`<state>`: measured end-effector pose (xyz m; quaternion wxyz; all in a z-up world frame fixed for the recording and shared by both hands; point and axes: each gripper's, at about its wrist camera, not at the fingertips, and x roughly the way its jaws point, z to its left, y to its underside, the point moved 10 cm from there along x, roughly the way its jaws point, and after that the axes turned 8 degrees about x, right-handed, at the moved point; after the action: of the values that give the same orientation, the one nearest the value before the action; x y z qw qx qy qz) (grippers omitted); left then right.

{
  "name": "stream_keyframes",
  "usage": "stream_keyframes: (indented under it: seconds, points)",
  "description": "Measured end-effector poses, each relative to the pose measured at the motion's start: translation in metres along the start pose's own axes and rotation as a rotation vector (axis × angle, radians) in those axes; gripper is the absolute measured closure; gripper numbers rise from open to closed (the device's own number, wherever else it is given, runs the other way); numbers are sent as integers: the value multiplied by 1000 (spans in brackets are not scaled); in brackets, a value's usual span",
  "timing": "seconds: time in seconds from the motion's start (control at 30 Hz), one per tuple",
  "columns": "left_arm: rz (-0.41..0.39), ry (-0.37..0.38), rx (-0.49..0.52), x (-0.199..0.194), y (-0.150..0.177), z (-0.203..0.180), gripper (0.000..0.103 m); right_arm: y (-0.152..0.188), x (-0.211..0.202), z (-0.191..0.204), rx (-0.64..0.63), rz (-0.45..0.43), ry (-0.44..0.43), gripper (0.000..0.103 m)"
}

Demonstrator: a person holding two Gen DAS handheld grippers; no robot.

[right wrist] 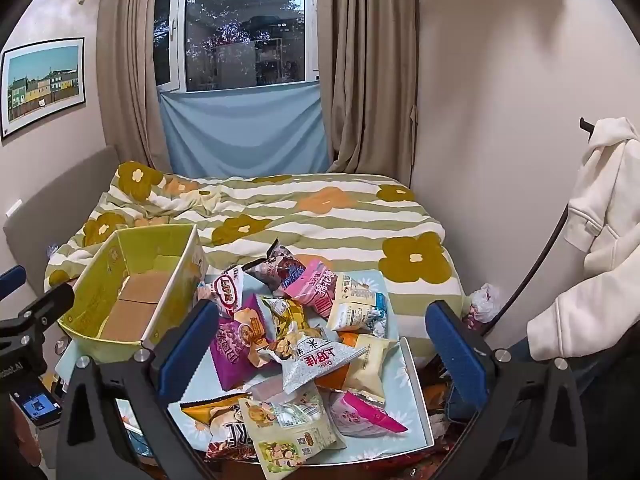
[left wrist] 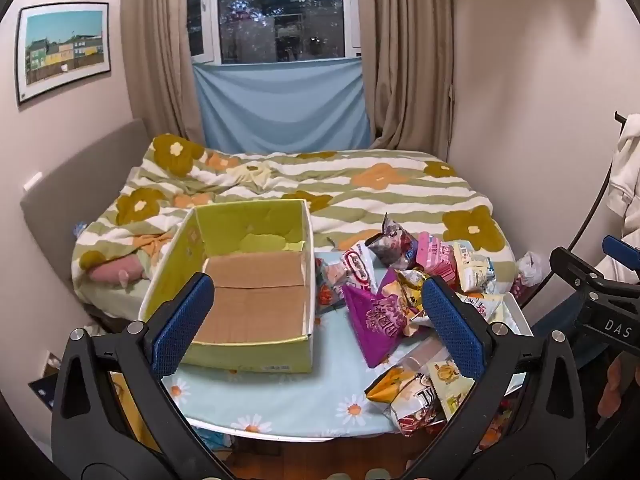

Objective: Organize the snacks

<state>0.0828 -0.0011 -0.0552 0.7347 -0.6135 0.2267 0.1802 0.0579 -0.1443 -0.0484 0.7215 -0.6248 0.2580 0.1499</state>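
Left tongs point(left wrist: 318, 322): spread wide, nothing between the blue pads, hanging over the near edge of the surface, with the box just beyond the left pad.
Right tongs point(right wrist: 322, 344): spread wide too, empty, hovering right above the snack heap.
Surface point(left wrist: 280, 404): pale blue cloth with daisies, pushed up against the foot of the bed.
Snacks point(right wrist: 304, 344): loose heap of packets on the right half of the surface, overlapping each other, none in the box.
Purple bag point(right wrist: 236, 350): left side of the heap, just beside the box wall.
Silver bag point(right wrist: 316, 360): lying on top, middle of the heap, red lettering up.
Pink packet point(right wrist: 314, 286): far side of the heap, with a dark crinkled bag point(right wrist: 276, 266) just behind it.
Yellow-green packet point(right wrist: 288, 436): nearest edge, overlapping an orange chip bag point(right wrist: 208, 410); possibly hanging over the rim, hard to tell.
Box point(left wrist: 256, 292): green cardboard, open top, left half of the surface, bare brown floor showing inside.
Bed point(left wrist: 360, 196): behind the surface, rumpled flowered quilt.
White hoodie point(right wrist: 592, 240): hanging at far right.
Window point(left wrist: 280, 12): behind the bed, tan curtains either side, blue cloth below.
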Motion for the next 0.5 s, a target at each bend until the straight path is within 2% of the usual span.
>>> stream_keyframes:
  seconds: [0.5]
  points:
    - [-4, -5, -7, -5, 7, 5, 0, -3, 0, 1, -11, -7, -14, 0]
